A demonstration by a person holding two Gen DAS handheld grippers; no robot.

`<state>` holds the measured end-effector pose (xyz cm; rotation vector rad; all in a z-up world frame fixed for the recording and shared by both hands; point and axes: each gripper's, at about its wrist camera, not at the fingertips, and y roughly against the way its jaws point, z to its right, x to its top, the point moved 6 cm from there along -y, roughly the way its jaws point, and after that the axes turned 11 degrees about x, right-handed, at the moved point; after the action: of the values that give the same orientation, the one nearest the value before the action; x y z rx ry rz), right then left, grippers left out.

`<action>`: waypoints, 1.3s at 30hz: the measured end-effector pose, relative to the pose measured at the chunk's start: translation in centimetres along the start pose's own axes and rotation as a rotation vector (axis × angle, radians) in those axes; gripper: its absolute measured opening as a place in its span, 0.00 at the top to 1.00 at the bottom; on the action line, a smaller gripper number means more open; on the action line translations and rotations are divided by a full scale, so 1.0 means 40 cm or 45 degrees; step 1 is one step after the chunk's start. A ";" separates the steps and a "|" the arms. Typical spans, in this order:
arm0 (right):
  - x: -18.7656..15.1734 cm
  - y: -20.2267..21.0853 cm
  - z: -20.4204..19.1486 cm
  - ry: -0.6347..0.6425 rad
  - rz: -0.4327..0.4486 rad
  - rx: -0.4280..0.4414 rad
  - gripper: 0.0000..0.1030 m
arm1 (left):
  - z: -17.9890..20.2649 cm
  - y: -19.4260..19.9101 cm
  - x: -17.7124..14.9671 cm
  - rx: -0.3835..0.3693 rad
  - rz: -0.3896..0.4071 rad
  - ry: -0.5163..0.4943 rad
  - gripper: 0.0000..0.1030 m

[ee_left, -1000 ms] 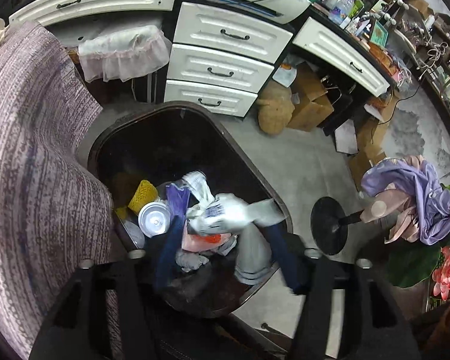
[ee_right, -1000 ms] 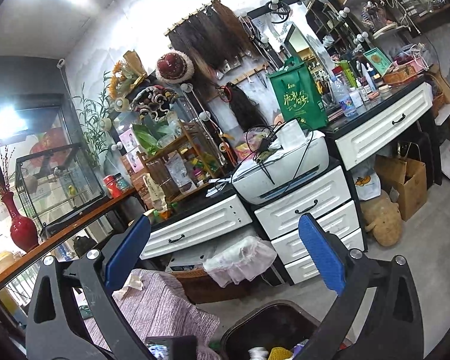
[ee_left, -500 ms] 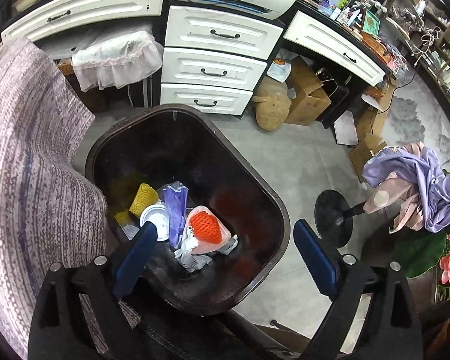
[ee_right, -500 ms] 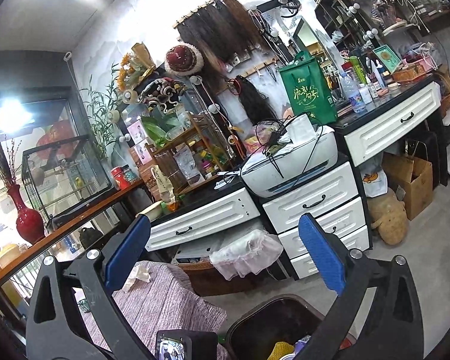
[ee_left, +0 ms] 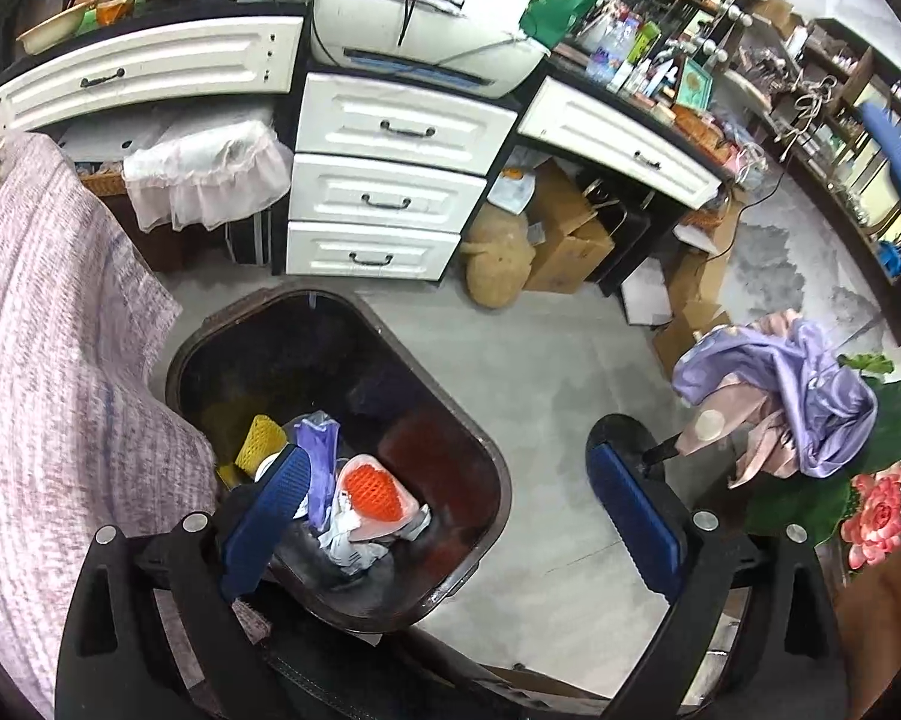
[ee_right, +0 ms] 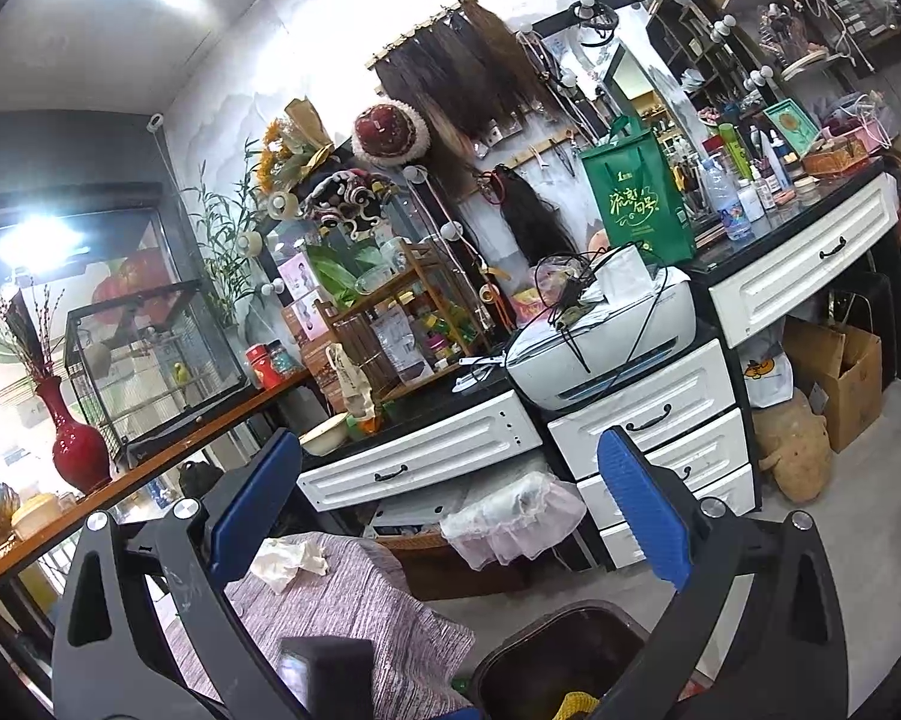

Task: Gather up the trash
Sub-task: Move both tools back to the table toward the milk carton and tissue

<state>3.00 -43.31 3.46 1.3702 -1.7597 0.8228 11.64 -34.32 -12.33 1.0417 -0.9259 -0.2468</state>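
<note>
A dark brown trash bin (ee_left: 493, 468) stands on the floor below my left gripper (ee_left: 447, 462). Its jaws are opening wide and nothing is between them. Inside the bin lie an orange mesh in a pink wrapper (ee_left: 372, 489), a yellow foam net (ee_left: 261, 444), a purple bag (ee_left: 319, 461) and crumpled white paper (ee_left: 349, 549). My right gripper (ee_right: 450, 444) points level at the desk, open and empty, with the bin's rim (ee_right: 513, 639) low between its fingers. A crumpled white tissue (ee_right: 288, 558) lies on a striped purple cloth (ee_right: 354, 606) beside the bin.
White drawers (ee_left: 390, 204) and a printer (ee_left: 426, 36) stand behind the bin. Cardboard boxes (ee_left: 570, 240) and a tan sack (ee_left: 498, 264) sit under the desk. To the right are a black stand base (ee_left: 624, 438), purple fabric (ee_left: 804, 396) and flowers (ee_left: 873, 510).
The left gripper let go of the white crumpled trash into the bin, its jaws spread wide, and it rose above the bin. The right gripper's view barely shifted.
</note>
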 end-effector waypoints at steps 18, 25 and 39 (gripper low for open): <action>-0.201 -0.230 -0.078 0.198 -0.646 0.139 0.05 | -0.334 0.221 -0.003 0.334 0.245 0.252 0.07; -0.359 -0.344 -0.191 0.342 -0.918 0.312 0.05 | -0.557 0.305 -0.066 0.503 0.273 0.462 0.05; -0.536 -0.603 -0.430 0.676 -1.090 0.539 0.05 | -0.910 0.428 -0.076 0.849 0.328 0.482 0.05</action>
<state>32.60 -23.59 -5.02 1.7553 -0.5056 0.9513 33.24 -0.78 -6.43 1.4939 -0.7945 0.4956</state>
